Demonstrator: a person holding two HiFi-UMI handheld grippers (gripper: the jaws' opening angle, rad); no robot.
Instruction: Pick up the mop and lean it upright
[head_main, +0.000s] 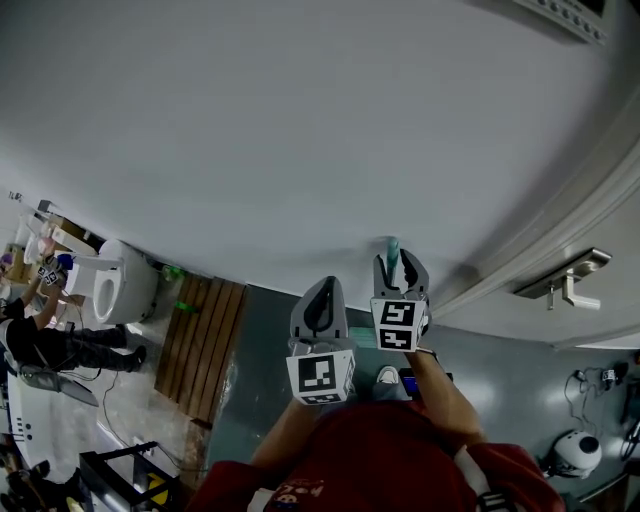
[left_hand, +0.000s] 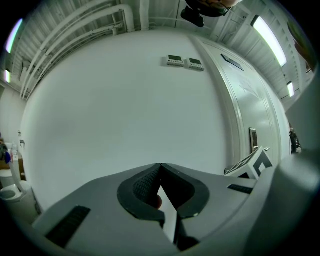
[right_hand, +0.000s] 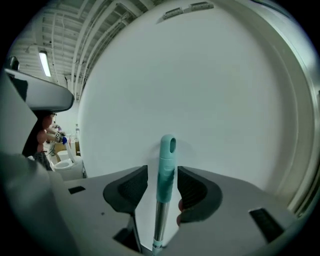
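Right gripper (right_hand: 162, 172): jaws apart, straddling mop handle (right_hand: 167, 155), pads clear of it. Handle upright, teal tip against white wall (right_hand: 210, 85); judged leaning unaided, so no grip needed. Left gripper (left_hand: 160, 166): jaws together, empty, idle alongside.

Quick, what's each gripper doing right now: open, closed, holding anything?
Left gripper: closed, holding nothing.
Right gripper: open; the mop handle stands between its fingers, not gripped.
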